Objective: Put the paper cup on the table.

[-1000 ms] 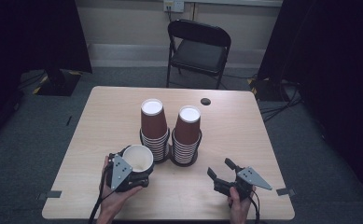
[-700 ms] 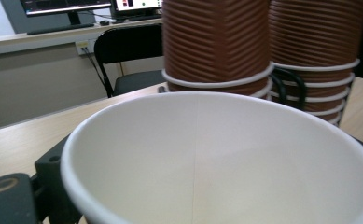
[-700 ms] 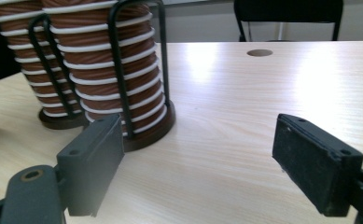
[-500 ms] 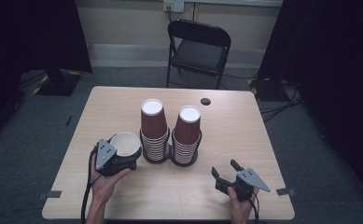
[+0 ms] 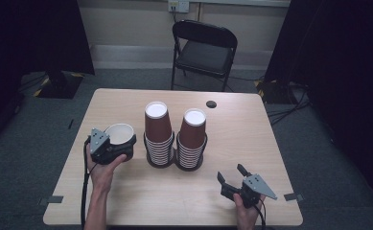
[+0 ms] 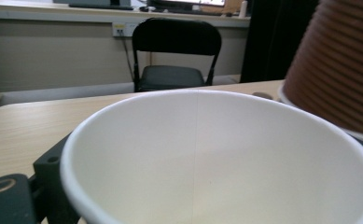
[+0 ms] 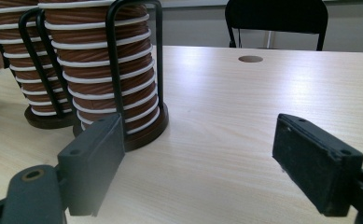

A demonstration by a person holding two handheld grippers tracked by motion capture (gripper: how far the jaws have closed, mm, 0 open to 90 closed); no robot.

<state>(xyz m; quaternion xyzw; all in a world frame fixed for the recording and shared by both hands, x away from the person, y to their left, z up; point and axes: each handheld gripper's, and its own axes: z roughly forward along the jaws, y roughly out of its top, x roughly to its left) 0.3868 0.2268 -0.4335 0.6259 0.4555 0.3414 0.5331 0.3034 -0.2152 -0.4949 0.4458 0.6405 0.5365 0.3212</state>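
An open paper cup (image 5: 120,132) with a white inside stands upright at the table's left, and my left gripper (image 5: 119,146) is shut on it. In the left gripper view the cup's white inside (image 6: 216,158) fills the foreground, with one black finger (image 6: 48,170) against its left wall. Two stacks of upside-down brown cups in black wire holders stand mid-table: the left stack (image 5: 157,136) just right of the held cup, and the right stack (image 5: 192,140). My right gripper (image 5: 234,177) rests open near the front right edge, nothing between its fingers (image 7: 95,161), facing the stacks (image 7: 109,70).
A round cable hole (image 5: 211,104) lies in the far part of the wooden table (image 5: 280,143). A black folding chair (image 5: 204,50) stands beyond the far edge. Bare tabletop stretches right of the stacks and along the front edge.
My left gripper has carried the cup leftward and away from the front edge, and it now sits beside the left stack. The right gripper has barely moved.
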